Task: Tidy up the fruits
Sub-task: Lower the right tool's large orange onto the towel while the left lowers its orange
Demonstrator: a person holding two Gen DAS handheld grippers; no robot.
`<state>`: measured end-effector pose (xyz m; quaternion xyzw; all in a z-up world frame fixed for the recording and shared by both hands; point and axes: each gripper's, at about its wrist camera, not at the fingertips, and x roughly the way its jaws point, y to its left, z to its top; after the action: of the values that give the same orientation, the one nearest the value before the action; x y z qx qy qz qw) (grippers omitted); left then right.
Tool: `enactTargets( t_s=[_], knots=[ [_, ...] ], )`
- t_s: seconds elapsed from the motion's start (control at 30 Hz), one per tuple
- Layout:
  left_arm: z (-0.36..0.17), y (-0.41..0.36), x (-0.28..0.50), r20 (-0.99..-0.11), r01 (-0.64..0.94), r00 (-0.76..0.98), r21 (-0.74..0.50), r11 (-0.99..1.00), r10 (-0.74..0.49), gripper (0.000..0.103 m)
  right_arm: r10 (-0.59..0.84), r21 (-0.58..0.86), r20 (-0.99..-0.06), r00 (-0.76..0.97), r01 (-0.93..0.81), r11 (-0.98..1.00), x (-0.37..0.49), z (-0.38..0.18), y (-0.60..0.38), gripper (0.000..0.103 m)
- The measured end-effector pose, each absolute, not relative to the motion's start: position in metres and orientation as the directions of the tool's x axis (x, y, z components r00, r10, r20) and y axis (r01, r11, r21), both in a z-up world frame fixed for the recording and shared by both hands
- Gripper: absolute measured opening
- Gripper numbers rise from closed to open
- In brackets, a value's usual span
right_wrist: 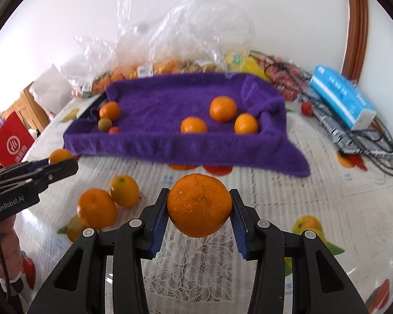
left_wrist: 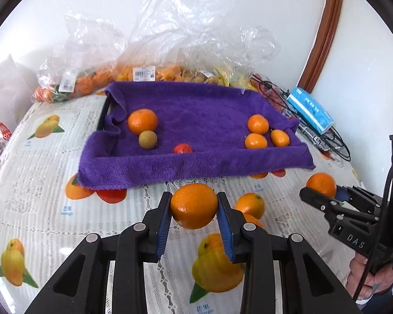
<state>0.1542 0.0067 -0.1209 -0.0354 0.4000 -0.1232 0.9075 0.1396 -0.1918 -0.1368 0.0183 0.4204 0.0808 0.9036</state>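
Observation:
My left gripper point(left_wrist: 194, 206) is shut on an orange point(left_wrist: 194, 204), held just above the fruit-print tablecloth in front of the purple towel-lined tray point(left_wrist: 196, 164). My right gripper point(right_wrist: 199, 206) is shut on a mandarin point(right_wrist: 199, 201), also lifted off the table before the tray point(right_wrist: 170, 144). Each wrist view shows the other gripper at its side with its fruit. In the tray lie a big orange point(left_wrist: 142, 121), a greenish-brown fruit point(left_wrist: 147, 138) and a small red fruit point(left_wrist: 183, 148) at left, and three small oranges point(left_wrist: 258, 123) at right. Two loose citrus fruits point(right_wrist: 97, 208) point(right_wrist: 125, 191) rest on the cloth between the grippers.
Clear plastic bags of fruit point(left_wrist: 144, 73) are piled behind the tray against the wall. A blue tissue pack point(left_wrist: 310, 110) and black cables point(left_wrist: 327, 141) lie to the right of the tray. A red bag point(right_wrist: 11, 141) stands off the table's left edge.

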Motion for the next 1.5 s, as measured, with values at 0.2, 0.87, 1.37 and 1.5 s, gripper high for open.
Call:
enactTargets(
  t_s=[0.2,0.87,1.37,1.5],
  knots=[
    [-0.101,0.012,0.160,-0.688,0.160,0.696,-0.130,0.979,-0.205,0.032,0.148,0.092,-0.711,0.687,-0.118,0.989,0.149,-0.108,-0.196,0.044],
    [-0.080,0.023,0.249,-0.661,0.074,0.739,-0.111,0.991,-0.129,0.032,0.162,0.108,-0.651,0.742,-0.121,0.987,0.241,-0.083,-0.184,0.044],
    [-0.117,0.030,0.267,-0.702,0.047,0.698,-0.151,0.987,-0.141,0.032,0.162,0.129,-0.662,0.731,-0.102,0.986,0.254,-0.121,-0.195,0.044],
    [-0.117,0.025,0.265,-0.700,0.057,0.701,-0.135,0.989,-0.136,0.032,0.156,0.134,-0.654,0.740,-0.090,0.987,0.253,-0.120,-0.199,0.044]
  ],
)
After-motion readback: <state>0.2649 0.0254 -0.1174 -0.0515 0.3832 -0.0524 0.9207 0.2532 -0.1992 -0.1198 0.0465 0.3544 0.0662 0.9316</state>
